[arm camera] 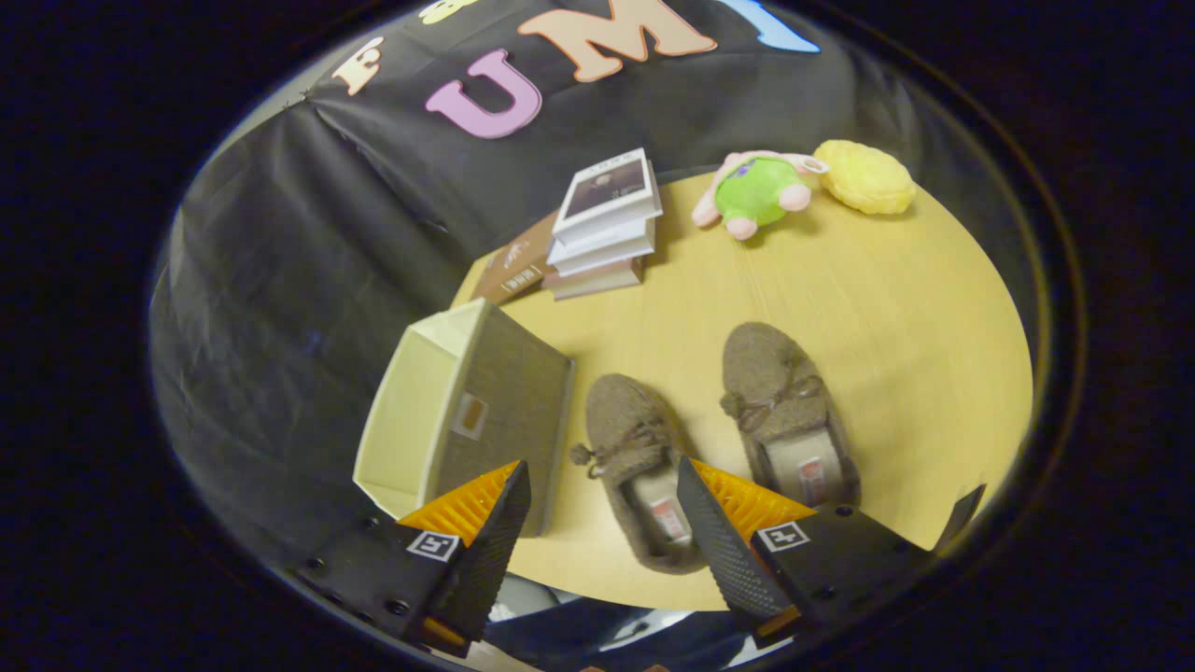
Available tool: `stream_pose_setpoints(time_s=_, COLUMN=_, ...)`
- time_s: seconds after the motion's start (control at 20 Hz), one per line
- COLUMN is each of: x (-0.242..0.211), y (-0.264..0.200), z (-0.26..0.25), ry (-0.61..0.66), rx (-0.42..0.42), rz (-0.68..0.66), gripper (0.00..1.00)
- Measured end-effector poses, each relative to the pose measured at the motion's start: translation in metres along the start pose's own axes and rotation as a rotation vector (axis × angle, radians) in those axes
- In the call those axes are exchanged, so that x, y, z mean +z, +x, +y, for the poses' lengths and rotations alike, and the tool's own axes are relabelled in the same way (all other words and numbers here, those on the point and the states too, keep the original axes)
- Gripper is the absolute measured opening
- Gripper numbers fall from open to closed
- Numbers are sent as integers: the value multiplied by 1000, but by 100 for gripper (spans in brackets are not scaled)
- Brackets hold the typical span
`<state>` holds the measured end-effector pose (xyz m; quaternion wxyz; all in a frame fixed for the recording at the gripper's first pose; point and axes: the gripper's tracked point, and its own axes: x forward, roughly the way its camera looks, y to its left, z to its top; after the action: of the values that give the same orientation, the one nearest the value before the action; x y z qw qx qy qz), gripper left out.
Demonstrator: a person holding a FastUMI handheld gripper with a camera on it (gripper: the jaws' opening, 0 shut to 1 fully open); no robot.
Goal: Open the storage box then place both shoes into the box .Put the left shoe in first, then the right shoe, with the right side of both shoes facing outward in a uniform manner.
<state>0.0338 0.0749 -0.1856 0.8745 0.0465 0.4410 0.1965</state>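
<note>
Two fuzzy brown slipper shoes with small bows lie side by side on the round wooden table (887, 308), toes pointing away from me. The left shoe (639, 457) lies between my fingers, its heel opening just ahead of them. The right shoe (784, 411) rests just beyond the right finger (724, 537). A brown fabric storage box (467, 411) with a cream inside stands open beside the left shoe, past the left finger (490, 532). My gripper (602, 523) is open and hovers above the shoes with nothing held.
A stack of books (602, 229) sits at the table's far side beyond the box. A green and pink plush toy (756, 191) and a yellow plush (866, 177) lie further along the far edge. The table's near edge curves just under the fingers.
</note>
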Motion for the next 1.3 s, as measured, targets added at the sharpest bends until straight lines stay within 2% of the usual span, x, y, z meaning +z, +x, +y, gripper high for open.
stream_pose_setpoints(time_s=0.35, x=-27, y=52, z=-31, ry=-177, rx=-79, rz=170, gripper=99)
stream_pose_setpoints(time_s=0.55, x=-32, y=72, z=-51, ry=-213, rx=-123, rz=230, gripper=81)
stream_pose_setpoints(time_s=0.9, x=-42, y=84, z=-53, ry=-218, rx=-143, rz=297, gripper=25)
stream_pose_setpoints(time_s=1.1, x=-43, y=83, z=-55, ry=-158, rx=-180, rz=308, gripper=21)
stream_pose_setpoints(time_s=1.15, x=-43, y=82, z=-54, ry=-130, rx=-187, rz=316, gripper=10)
stream_pose_setpoints(time_s=1.3, x=-48, y=81, z=-50, ry=-121, rx=-175, rz=319, gripper=9)
